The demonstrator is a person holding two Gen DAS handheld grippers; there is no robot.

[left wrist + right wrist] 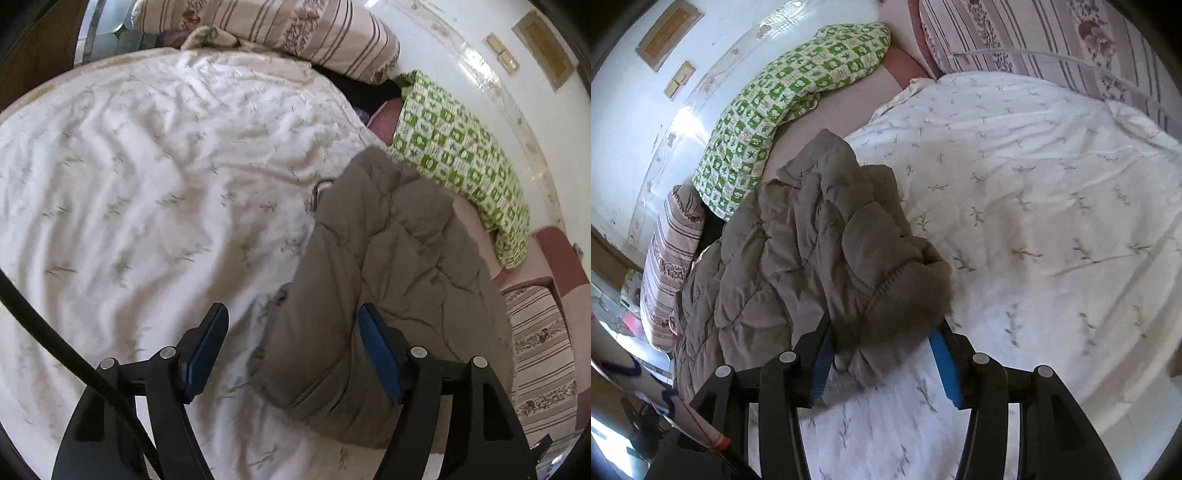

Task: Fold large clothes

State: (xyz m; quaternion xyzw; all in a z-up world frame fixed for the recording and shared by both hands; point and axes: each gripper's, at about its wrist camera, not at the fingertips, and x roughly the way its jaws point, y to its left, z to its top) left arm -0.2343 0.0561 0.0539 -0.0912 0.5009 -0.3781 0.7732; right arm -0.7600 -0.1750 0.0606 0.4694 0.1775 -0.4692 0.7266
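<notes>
The grey quilted jacket (820, 258) lay bunched on the bed (1052, 221), long axis running away from both grippers. The right gripper (882, 354) straddled its near edge, open; the left gripper (291, 332) stood open, gripping nothing.

You have one grey quilted jacket (812, 251) lying partly between the jaws on one white sprigged bedspread (1034, 221). Beyond the jaws you see one green checked quilt (768, 110) and two striped floral pillows (288, 29) (543, 354).
</notes>
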